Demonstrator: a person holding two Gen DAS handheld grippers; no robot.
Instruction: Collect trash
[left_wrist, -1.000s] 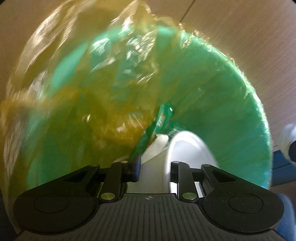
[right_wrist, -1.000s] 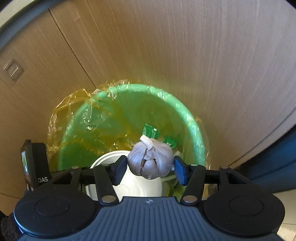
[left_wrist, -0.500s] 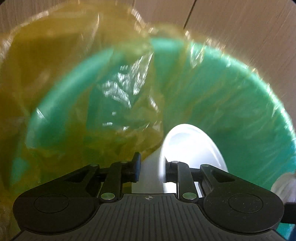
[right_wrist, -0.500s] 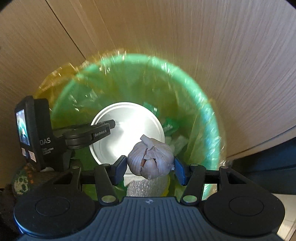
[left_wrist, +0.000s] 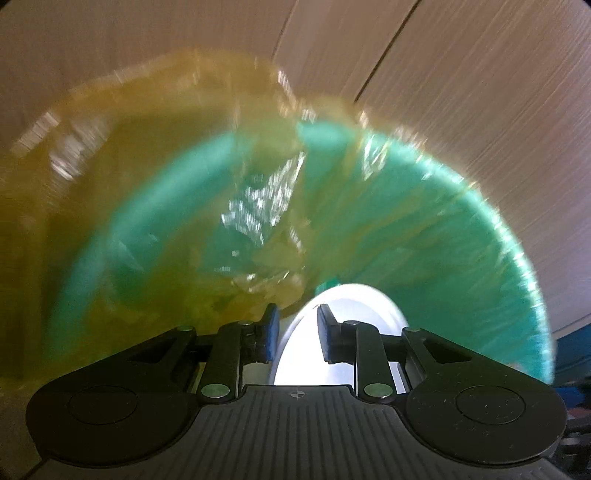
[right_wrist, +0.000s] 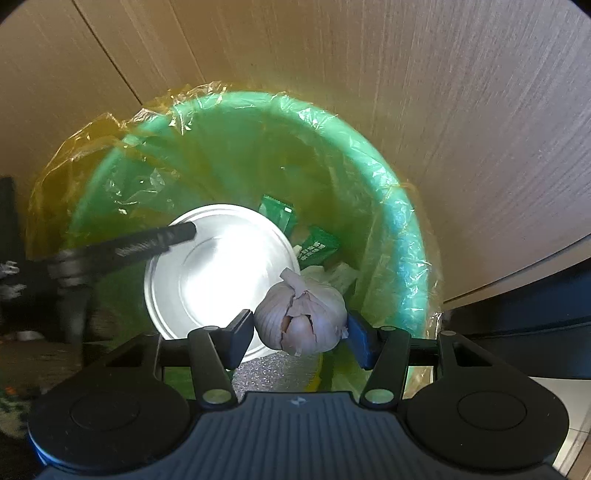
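A: Where is the thing to be thrown away placed, relative to the bin?

B: A pale purple-white garlic bulb (right_wrist: 301, 319) is pinched between the two pads of the right hand-held gripper (right_wrist: 300, 332). It is held directly above the mouth of the round green plastic bin (right_wrist: 400, 218), which is lined with a thin yellow transparent bag (right_wrist: 74, 147). The bin opening lies below and ahead of the pads, so only a release is judged to be needed. No long axis can be named, since the bulb is nearly round.

A: What is already seen inside?

B: A round white plate-like disc (right_wrist: 218, 273) and some green printed wrappers (right_wrist: 317, 247) are seen in the bin, to the left of and beyond the garlic.

A: And the other side?

B: The left hand-held gripper (left_wrist: 295, 332) is pointed into the same bin. Its jaws are opening, and nothing is pressed between them; only the white disc (left_wrist: 354, 306) is seen behind the gap. The right one is judged nearer to the coming drop.
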